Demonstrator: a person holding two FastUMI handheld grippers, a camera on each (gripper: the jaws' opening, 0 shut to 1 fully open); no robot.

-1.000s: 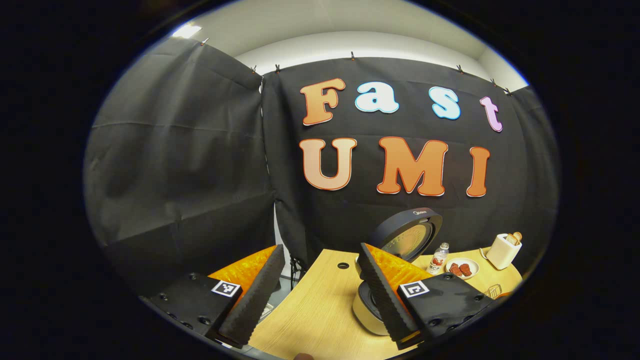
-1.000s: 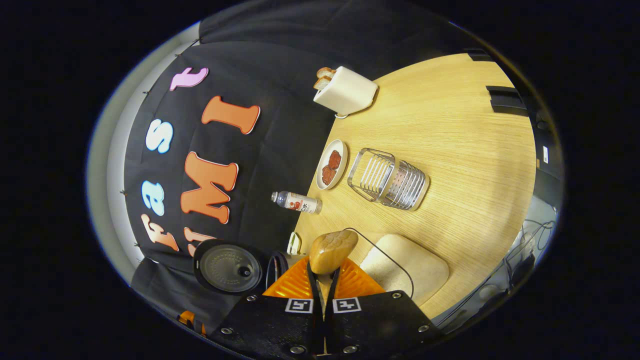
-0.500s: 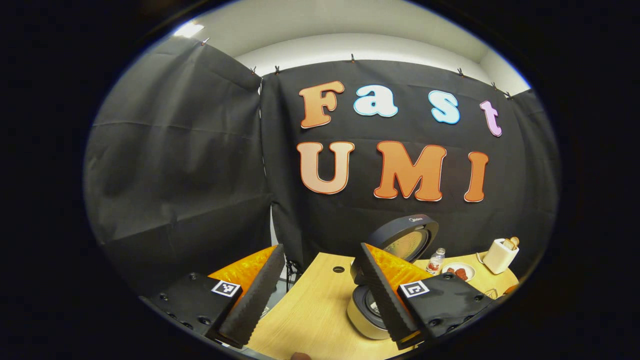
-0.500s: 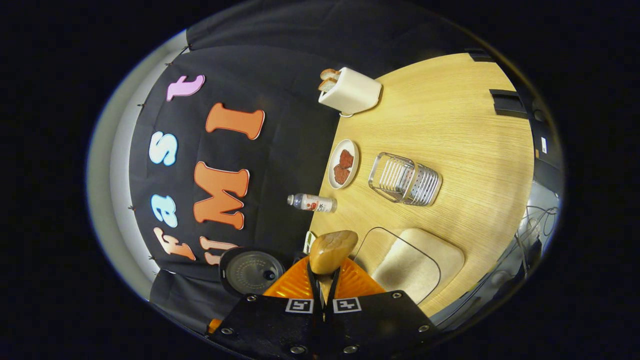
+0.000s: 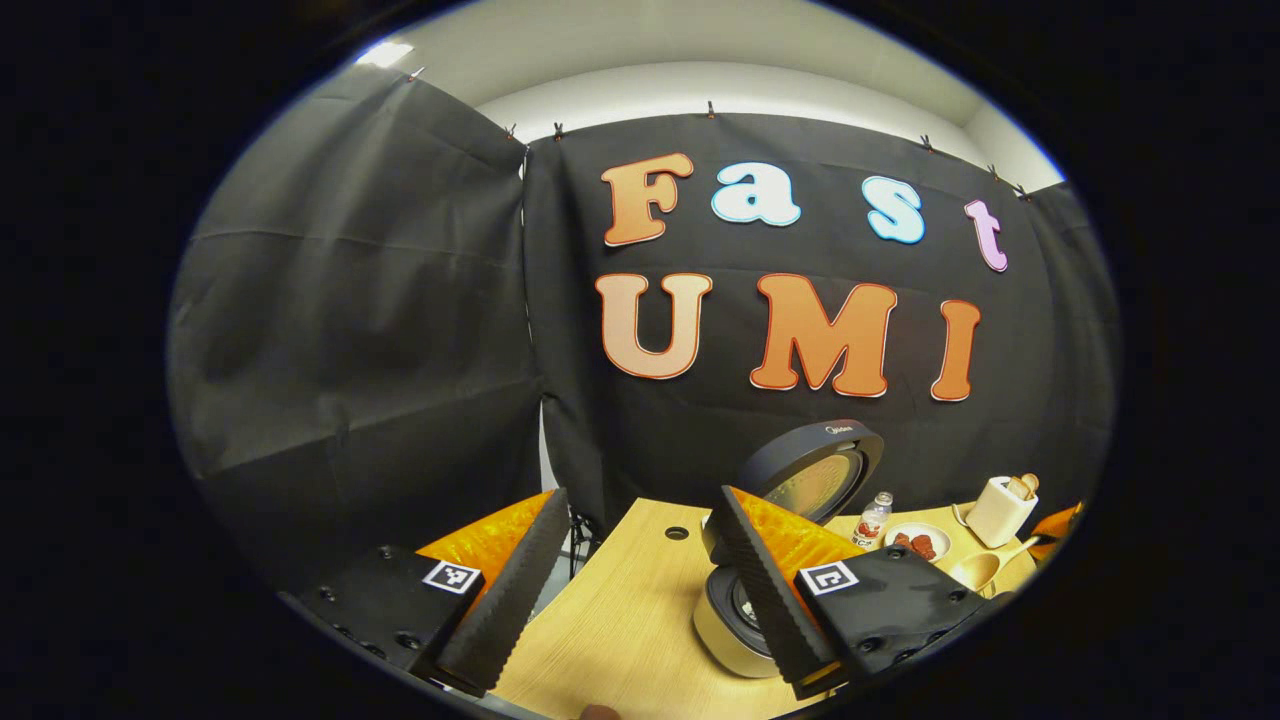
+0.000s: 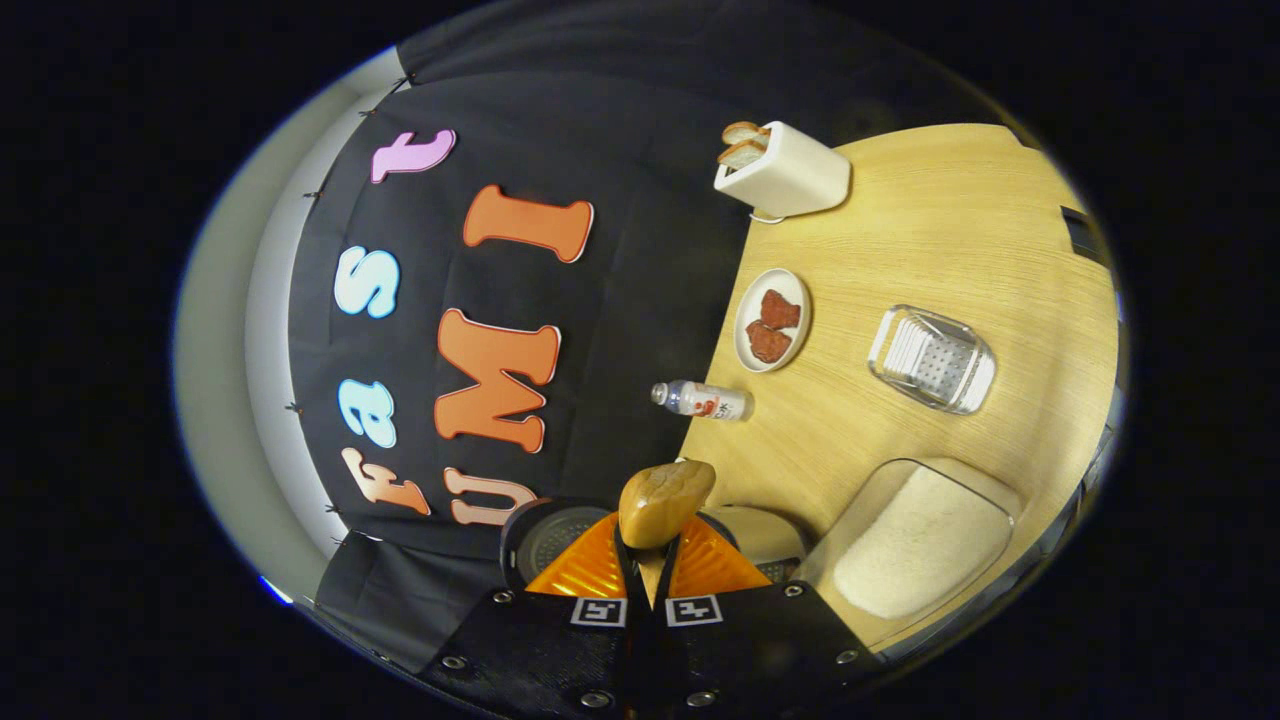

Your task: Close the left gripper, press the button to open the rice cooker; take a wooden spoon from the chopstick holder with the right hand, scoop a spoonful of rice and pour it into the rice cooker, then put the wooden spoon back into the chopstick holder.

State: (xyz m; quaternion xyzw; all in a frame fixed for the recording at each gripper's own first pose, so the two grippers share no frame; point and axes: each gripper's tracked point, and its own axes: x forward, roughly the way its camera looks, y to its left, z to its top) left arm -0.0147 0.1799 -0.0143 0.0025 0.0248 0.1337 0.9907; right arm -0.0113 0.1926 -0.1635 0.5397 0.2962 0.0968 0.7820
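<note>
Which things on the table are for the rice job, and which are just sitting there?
For the job:
rice cooker, lid up
wooden spoon, gripped in the right tongs
rice tub
chopstick holder
left tongs, open

Just sitting there:
toaster with bread
plate of food
bottle, which looks sideways because the right gripper view is tilted

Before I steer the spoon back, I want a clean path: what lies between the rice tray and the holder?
Bare tabletop, seen in the right gripper view: nothing sits between the rice tray and the holder.
</note>
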